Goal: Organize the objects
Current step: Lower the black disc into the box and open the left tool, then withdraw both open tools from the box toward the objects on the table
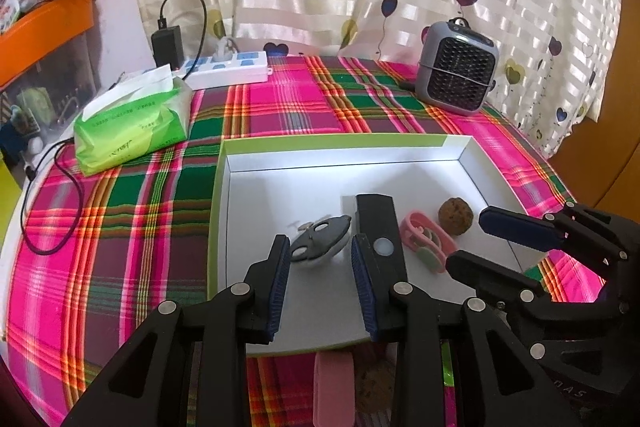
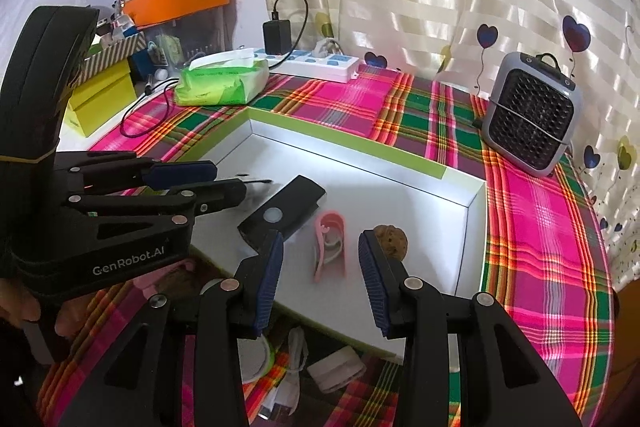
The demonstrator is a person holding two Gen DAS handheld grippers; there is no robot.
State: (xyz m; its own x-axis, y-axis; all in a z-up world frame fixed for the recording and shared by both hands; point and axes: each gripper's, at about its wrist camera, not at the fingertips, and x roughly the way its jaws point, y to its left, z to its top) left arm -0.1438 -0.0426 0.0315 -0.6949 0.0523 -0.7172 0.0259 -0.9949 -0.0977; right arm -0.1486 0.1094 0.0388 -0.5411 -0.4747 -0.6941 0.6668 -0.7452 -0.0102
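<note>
A white box with a green rim (image 1: 222, 195) (image 2: 348, 143) lies on the plaid cloth. Inside it rest a grey-black oval gadget (image 1: 320, 239), a black bar with a round button (image 1: 378, 223) (image 2: 280, 215), a pink clip (image 1: 426, 241) (image 2: 330, 247) and a brown walnut (image 1: 455, 211) (image 2: 390, 237). My left gripper (image 1: 320, 251) (image 2: 226, 179) stands open, the oval gadget lying just past its tips, untouched. My right gripper (image 2: 320, 243) (image 1: 468, 239) is open too, its fingers either side of the pink clip without pressing it.
A green tissue pack (image 1: 132, 123), a white power strip (image 1: 228, 67) with a black charger, and a grey fan (image 1: 456, 71) stand behind the box. On the cloth before the box lie a pink bar (image 1: 334, 387), another walnut (image 1: 374, 387), a white cable (image 2: 294, 367) and a white cap (image 2: 336, 367).
</note>
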